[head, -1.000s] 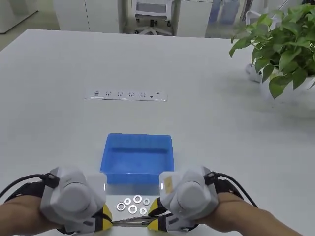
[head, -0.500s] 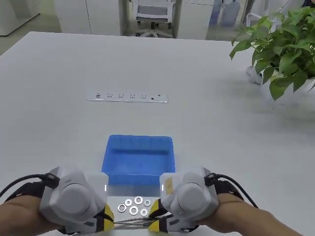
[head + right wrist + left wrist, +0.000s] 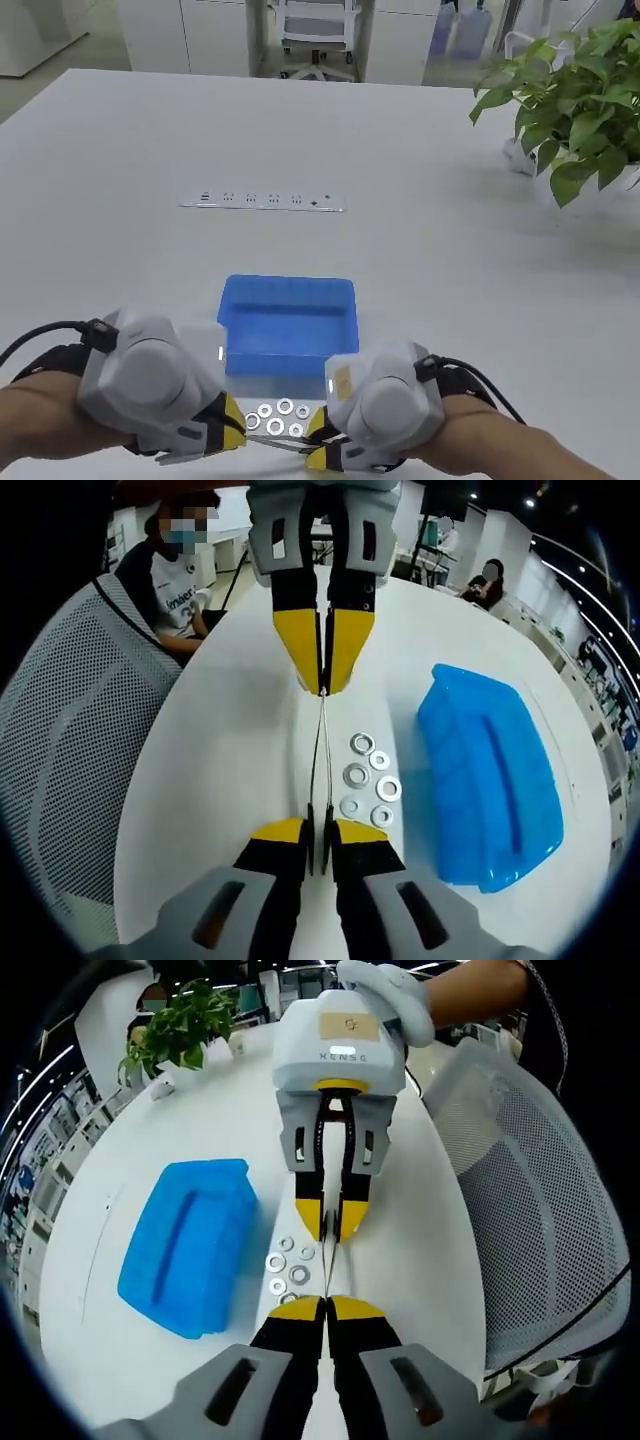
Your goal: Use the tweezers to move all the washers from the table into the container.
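Tweezers (image 3: 322, 742) bridge your two grippers: the left gripper (image 3: 326, 1305) is clamped on one end and the right gripper (image 3: 320, 830) is clamped on the other. Six washers (image 3: 275, 428) lie loose on the table (image 3: 450, 260), just far of the tweezers and just near of the blue container (image 3: 290, 320), between the two gripper heads.

Risk: with both ends pinched, neither gripper can work the arms of the tweezers. If you release one end before the other hold is secure, the tweezers are likely to swing or fall onto the washers and scatter them. Washers pushed toward you may roll off the near table edge, which runs close to the grippers, beside a mesh chair (image 3: 90, 730).

Clearance: keep movement on the far side. The container's near wall stands close to the washers, so lift over it. Beyond the container the table lies bare up to the power strip (image 3: 262, 200); the plant (image 3: 580, 90) stands well off at the far right.
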Tool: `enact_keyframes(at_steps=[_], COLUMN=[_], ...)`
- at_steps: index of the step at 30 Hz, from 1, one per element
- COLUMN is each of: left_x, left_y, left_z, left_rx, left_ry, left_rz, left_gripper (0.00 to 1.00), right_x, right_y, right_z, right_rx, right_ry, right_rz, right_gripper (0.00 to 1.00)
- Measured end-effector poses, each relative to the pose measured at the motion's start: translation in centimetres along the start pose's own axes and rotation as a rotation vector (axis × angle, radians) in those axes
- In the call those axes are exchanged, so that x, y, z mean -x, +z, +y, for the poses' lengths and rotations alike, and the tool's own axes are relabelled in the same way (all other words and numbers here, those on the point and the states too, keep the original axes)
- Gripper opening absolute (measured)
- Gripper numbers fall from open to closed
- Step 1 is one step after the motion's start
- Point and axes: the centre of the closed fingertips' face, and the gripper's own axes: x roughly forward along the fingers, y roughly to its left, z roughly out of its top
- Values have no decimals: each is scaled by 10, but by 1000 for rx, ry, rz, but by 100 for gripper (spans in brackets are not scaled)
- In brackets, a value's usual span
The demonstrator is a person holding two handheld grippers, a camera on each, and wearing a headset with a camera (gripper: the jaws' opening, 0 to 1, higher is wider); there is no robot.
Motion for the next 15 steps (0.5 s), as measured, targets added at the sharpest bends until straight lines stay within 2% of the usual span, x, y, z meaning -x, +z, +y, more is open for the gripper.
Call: enact_keyframes(at_steps=[4,7,15], left_x=[3,9,22], left_y=[6,16,36], left_z=[1,4,9], left_rx=[-7,-14,-50], left_ry=[5,17,40], left_rz=[-10,-38,-84], left_gripper=[5,5,6], right_x=[2,5,12], right_y=[0,1,9], right_z=[-2,-6,-12], right_rx=[1,-6,-58], right_ry=[-18,-37,-58], right_rz=[6,3,-44], right_gripper=[9,8,8])
